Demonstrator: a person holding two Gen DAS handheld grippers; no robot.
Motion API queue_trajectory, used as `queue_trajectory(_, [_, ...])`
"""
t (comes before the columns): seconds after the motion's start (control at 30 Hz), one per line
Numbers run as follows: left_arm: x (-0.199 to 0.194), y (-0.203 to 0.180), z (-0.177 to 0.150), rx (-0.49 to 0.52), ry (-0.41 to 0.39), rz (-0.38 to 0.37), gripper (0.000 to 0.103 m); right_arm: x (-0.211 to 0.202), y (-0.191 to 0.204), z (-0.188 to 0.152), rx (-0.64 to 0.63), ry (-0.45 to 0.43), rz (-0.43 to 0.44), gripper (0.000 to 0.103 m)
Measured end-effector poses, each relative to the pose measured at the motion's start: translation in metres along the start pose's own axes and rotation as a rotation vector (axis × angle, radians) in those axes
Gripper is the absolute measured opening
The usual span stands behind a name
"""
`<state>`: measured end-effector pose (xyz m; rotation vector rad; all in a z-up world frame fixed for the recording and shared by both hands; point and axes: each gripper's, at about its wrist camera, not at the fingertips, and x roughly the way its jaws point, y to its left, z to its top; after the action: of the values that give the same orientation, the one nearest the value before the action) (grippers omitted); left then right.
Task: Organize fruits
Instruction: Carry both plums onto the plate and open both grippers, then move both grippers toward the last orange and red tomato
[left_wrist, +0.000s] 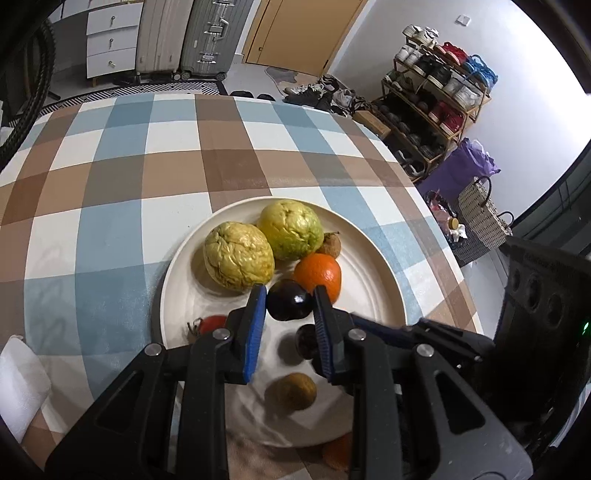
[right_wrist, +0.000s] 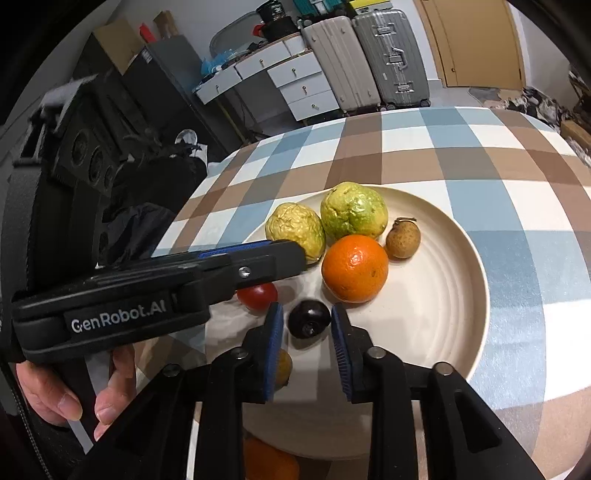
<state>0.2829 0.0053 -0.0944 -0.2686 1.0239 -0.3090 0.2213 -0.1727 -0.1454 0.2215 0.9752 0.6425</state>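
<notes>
A cream plate (left_wrist: 373, 258) (right_wrist: 458, 295) on the checked tablecloth holds two yellow-green guavas (left_wrist: 238, 254) (right_wrist: 352, 210), an orange (left_wrist: 319, 275) (right_wrist: 354, 267), a dark plum (left_wrist: 288, 301) (right_wrist: 308, 317), a red tomato (left_wrist: 212, 323) (right_wrist: 257, 295), a small brown fruit (left_wrist: 332, 245) (right_wrist: 403, 238) and a kiwi-like brown fruit (left_wrist: 291, 391). My left gripper (left_wrist: 290, 295) is open, its fingers either side of the plum. My right gripper (right_wrist: 306, 319) is open, also straddling the plum. A second orange (left_wrist: 338, 452) (right_wrist: 269, 461) lies off the plate's near edge.
The left gripper body (right_wrist: 147, 291) reaches across the right wrist view over the plate's left side. A white cloth (left_wrist: 18, 384) lies at the table's left edge. A shoe rack (left_wrist: 436, 96) and baskets (left_wrist: 480, 214) stand beyond the table's right edge; suitcases (right_wrist: 369, 59) behind.
</notes>
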Motion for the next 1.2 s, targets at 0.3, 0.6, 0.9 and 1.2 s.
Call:
queue_trajectory(0.3, [-0.033, -0.007, -0.018, 0.002, -0.029, 0.016, 0.047, -0.060, 0.001, -0.021, 0.015, -0.130, 0.022, 0.069])
queue_trajectory(0.6, [-0.084, -0.020, -0.057, 0.022, -0.090, 0.047, 0.071, -0.122, 0.010, -0.067, -0.030, -0.244, -0.050, 0.088])
queue_trajectory(0.9, [-0.115, -0.040, -0.111, 0.090, -0.178, 0.139, 0.083, -0.144, 0.028, -0.106, -0.072, -0.291, -0.073, 0.096])
queue_trajectory(1.2, [-0.127, -0.029, -0.162, 0.020, -0.217, 0.164, 0.100, -0.141, 0.042, -0.137, -0.121, -0.260, -0.128, 0.101])
